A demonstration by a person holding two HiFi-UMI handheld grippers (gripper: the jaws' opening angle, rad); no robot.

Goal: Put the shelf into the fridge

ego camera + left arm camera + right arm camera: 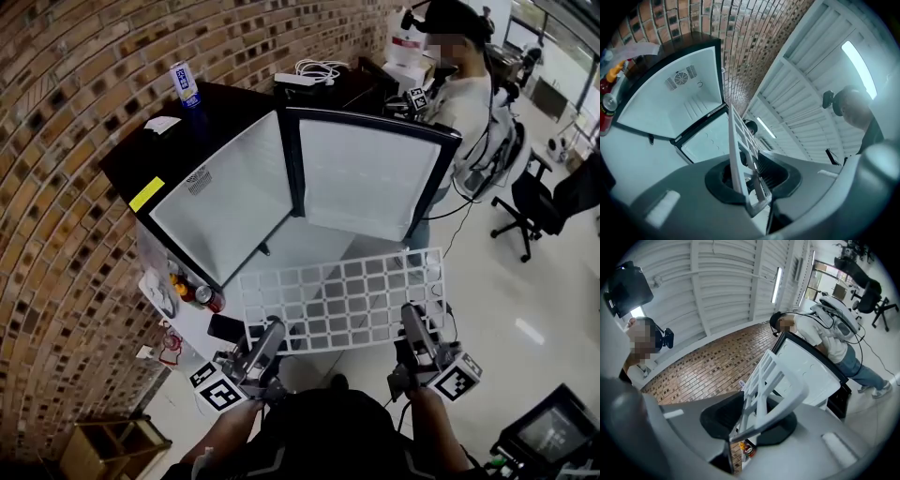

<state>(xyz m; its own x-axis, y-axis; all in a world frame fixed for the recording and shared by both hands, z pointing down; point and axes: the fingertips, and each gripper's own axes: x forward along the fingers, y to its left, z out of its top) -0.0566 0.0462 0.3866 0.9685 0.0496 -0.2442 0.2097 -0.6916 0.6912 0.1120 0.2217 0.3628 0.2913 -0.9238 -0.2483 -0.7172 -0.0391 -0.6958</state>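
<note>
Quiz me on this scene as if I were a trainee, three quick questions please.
1. True or false: the white grid shelf already sits inside the fridge.
2. What holds the shelf? A) one gripper only B) both grippers C) the person standing behind the fridge door
3. What stands on the fridge's black top, near the brick wall?

Key: 1 false, it is held in front of the open fridge. 2 B, the left gripper and right gripper each clamp its near edge. 3 a blue and white can.
</note>
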